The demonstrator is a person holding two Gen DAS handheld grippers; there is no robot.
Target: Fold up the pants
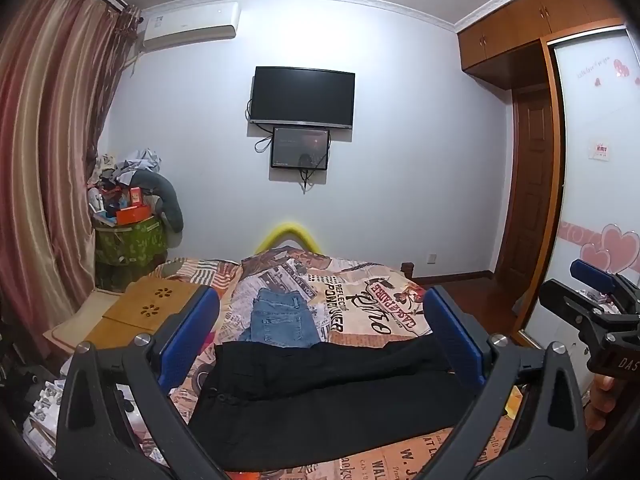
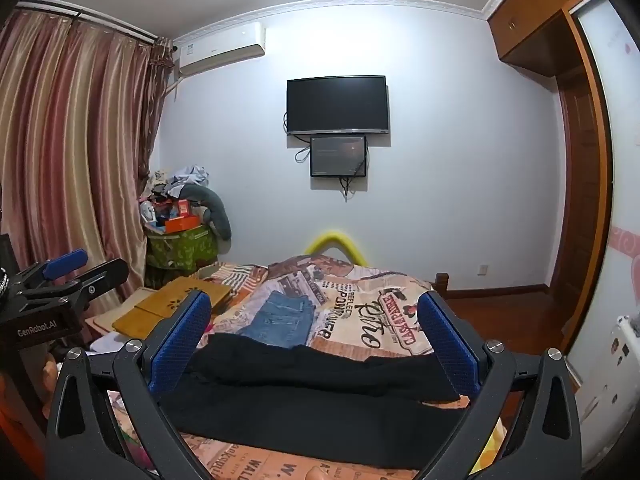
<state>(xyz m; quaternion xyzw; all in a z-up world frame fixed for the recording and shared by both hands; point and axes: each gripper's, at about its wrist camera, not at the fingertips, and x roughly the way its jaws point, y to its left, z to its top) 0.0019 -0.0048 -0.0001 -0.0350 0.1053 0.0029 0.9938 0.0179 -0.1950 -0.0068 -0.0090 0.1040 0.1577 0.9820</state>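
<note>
Black pants (image 1: 320, 392) lie spread across the near part of the bed, also in the right wrist view (image 2: 316, 396). My left gripper (image 1: 320, 332) is open, held above the pants, its blue pads (image 1: 188, 336) wide apart and holding nothing. My right gripper (image 2: 316, 328) is open too, above the pants, with blue pads (image 2: 180, 336) wide apart. The right gripper also shows at the right edge of the left wrist view (image 1: 596, 292). The left gripper shows at the left edge of the right wrist view (image 2: 68, 272).
Folded blue jeans (image 1: 280, 320) lie beyond the black pants on the printed bedspread (image 1: 368, 300). A wooden lap table (image 1: 144, 312) sits at the bed's left. A cluttered green basket (image 1: 128, 240), curtains and a wardrobe (image 1: 536, 184) border the room.
</note>
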